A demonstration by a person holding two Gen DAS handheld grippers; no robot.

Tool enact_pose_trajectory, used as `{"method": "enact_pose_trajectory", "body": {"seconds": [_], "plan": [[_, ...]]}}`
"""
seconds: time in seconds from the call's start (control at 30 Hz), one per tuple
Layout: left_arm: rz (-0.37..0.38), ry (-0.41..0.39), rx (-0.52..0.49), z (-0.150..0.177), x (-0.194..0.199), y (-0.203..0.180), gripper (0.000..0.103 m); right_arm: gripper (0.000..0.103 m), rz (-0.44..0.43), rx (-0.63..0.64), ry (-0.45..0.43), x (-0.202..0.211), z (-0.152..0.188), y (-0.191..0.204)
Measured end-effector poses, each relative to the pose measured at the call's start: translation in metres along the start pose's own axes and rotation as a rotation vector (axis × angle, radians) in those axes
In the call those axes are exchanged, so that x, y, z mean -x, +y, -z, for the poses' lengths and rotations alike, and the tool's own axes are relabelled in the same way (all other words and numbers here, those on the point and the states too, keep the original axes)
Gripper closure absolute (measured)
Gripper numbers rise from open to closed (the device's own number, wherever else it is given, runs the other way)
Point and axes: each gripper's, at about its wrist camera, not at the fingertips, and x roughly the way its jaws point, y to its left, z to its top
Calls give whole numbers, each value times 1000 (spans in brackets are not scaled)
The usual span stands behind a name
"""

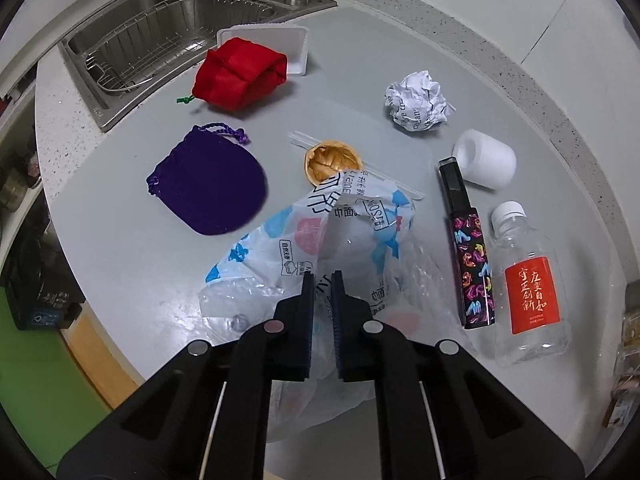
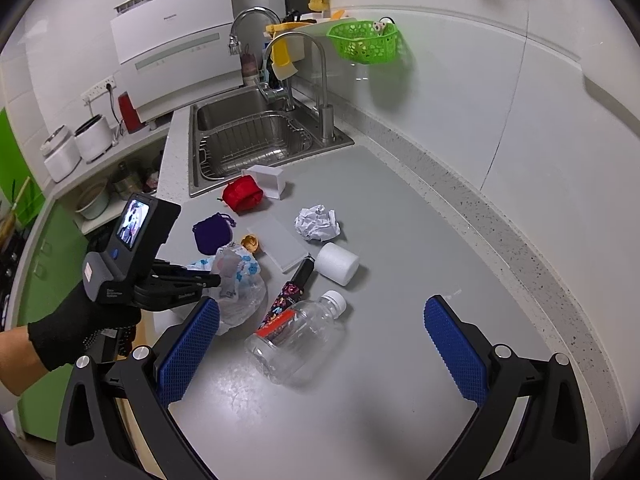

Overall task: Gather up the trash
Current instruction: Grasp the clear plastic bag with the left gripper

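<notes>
Here, grey counter point(image 1: 132, 264) next to a steel sink point(image 1: 132, 52) w/ wire rack inside.

L gripper point(image 1: 322, 280): fingers drawn together, clamped on a crumpled plastic bag point(image 1: 280, 248) (white/clear, blue + pink print). Film is pinched between the pads; rest of the bag spreads on the counter around and under the gripper. In the R wrist view the same gripper comes in from the left, held by a black-gloved hand point(image 2: 80, 320), tips buried in the bag.

R gripper point(image 2: 322, 344): blue pads wide apart, nothing between them but counter; hangs above the near edge, clear of all items.

Trash + other bits on the counter:
- clear bottle point(image 1: 528, 284), white cap, red label, lying on its side, just R of the bag.
- black patterned stick-shaped item point(image 1: 472, 264), between bag and bottle, touching or nearly touching the bottle; can't tell which.
- white foam roll point(image 1: 486, 160), on its side, at the far end of the stick item.
- crumpled paper ball point(image 1: 416, 102), beyond the roll.
- gold foil cup point(image 1: 330, 162), at the bag's far edge, partly overlapped by it.
- purple pouch point(image 1: 210, 188), L of the bag, apart from it.
- red pouch point(image 1: 240, 76), near the sink, leaning against a white tray point(image 1: 292, 40).
</notes>
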Motion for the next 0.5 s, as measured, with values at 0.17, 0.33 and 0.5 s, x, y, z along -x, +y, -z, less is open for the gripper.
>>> {"method": "enact_pose_trajectory", "body": {"seconds": [0.17,0.33,0.5], "plan": [[0,-31,0,2,10,3,100,5,-6,-3,13,-9,2,3],[4,-82,0,2,30,3,100,5,-2,-10,63,-29,6,7],[5,-140,-5,2,60,6,100,5,9,-38,116,-49,9,9]]}}
